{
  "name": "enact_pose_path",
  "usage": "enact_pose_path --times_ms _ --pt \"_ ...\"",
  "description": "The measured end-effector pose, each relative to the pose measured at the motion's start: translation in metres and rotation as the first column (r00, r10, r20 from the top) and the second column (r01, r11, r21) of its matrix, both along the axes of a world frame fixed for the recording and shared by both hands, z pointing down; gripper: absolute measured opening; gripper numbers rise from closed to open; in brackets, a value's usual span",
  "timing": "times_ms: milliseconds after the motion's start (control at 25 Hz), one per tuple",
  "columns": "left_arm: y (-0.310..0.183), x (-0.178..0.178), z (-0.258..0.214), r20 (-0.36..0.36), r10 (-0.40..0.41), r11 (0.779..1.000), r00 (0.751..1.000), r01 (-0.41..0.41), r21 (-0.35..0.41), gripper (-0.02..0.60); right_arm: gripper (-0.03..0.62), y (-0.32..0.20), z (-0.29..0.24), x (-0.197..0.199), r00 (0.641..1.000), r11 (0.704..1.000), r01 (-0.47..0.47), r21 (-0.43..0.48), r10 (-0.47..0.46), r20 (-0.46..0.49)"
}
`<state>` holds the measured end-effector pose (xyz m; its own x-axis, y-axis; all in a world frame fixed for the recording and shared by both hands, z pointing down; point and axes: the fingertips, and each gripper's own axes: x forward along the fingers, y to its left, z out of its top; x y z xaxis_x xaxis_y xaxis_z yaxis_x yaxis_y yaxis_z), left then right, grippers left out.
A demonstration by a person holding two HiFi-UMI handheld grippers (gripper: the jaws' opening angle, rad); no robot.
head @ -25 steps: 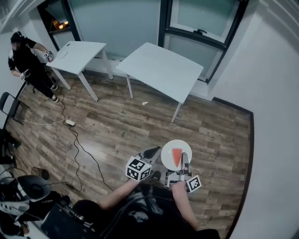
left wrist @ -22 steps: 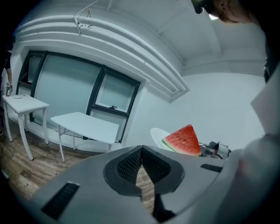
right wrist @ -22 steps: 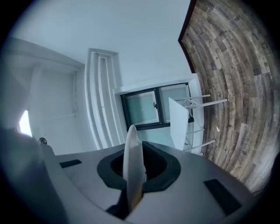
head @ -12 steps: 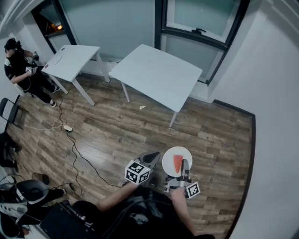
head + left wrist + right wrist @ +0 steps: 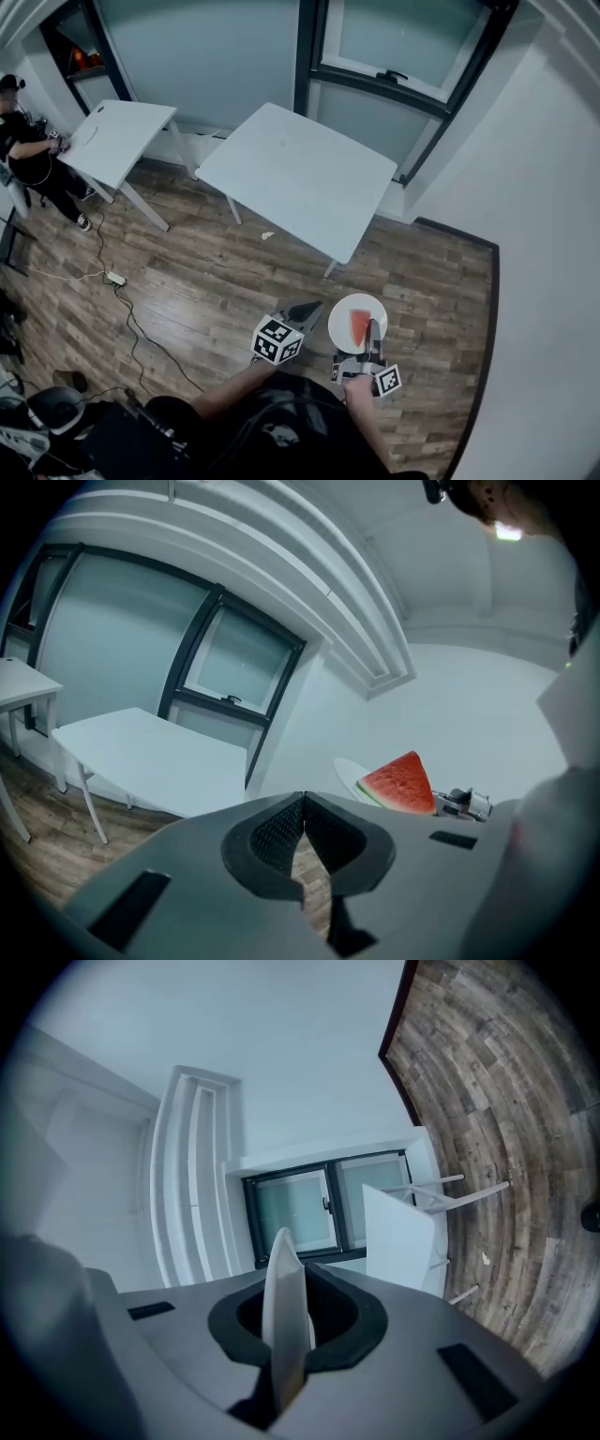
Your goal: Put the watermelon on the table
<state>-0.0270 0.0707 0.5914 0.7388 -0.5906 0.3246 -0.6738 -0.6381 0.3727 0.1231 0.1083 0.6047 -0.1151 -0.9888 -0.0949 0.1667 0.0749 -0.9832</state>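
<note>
Closer now, the white square worktop (image 5: 298, 178) lies ahead. My right tongs (image 5: 372, 328) pinch the round white plate (image 5: 339, 319) bearing the red watermelon wedge (image 5: 357, 325); left tongs (image 5: 309, 307) pressed together, empty. Carrying step; next, lower it level.

cool, even indoor light with soft shadows; fisheye bends the edges, dark corners ring both gripper views.
</note>
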Motion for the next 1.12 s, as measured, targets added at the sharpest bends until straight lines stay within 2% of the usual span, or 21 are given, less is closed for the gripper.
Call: enact_pose_path --times_ms 280,400,520,680,800,1000,1120 --pt "-0.069 -0.021 0.003 -0.006 0.025 0.999 1.000 -0.025 -0.020 0.005 0.028 -0.077 -0.002 -0.038 0.999 0.999 0.045 -0.017 -0.045 -0.002" --pt "-0.097 -0.023 0.004 -0.045 -0.019 0.999 0.999 0.017 -0.037 0.005 0.028 -0.096 0.003 -0.039 0.999 0.998 0.053 -0.036 -0.053 0.002" --pt "-0.124 -0.022 -0.001 -0.070 -0.056 0.998 0.996 0.055 -0.021 0.005 0.028 -0.126 0.013 -0.030 0.999 0.998 0.043 -0.054 -0.043 0.000" --pt "-0.160 -0.015 0.014 -0.052 -0.057 0.997 0.997 0.055 -0.048 0.003 0.028 -0.178 0.026 -0.012 0.999 0.997 0.051 -0.062 -0.051 -0.008" --pt "-0.199 -0.009 0.018 -0.043 -0.086 0.995 0.995 0.084 -0.048 0.005 0.028 -0.224 0.035 0.006 0.997 0.995 0.075 -0.064 -0.077 -0.024" --pt "-0.268 0.013 0.029 0.002 -0.123 0.990 0.992 0.123 -0.066 0.005 0.028 -0.302 0.036 0.035 0.992 0.994 0.103 -0.027 -0.104 -0.066" --pt "-0.303 0.034 0.023 -0.001 -0.132 0.990 0.991 0.131 -0.052 0.005 0.028 -0.339 0.031 0.048 0.986 0.989 0.145 -0.014 -0.146 -0.086"
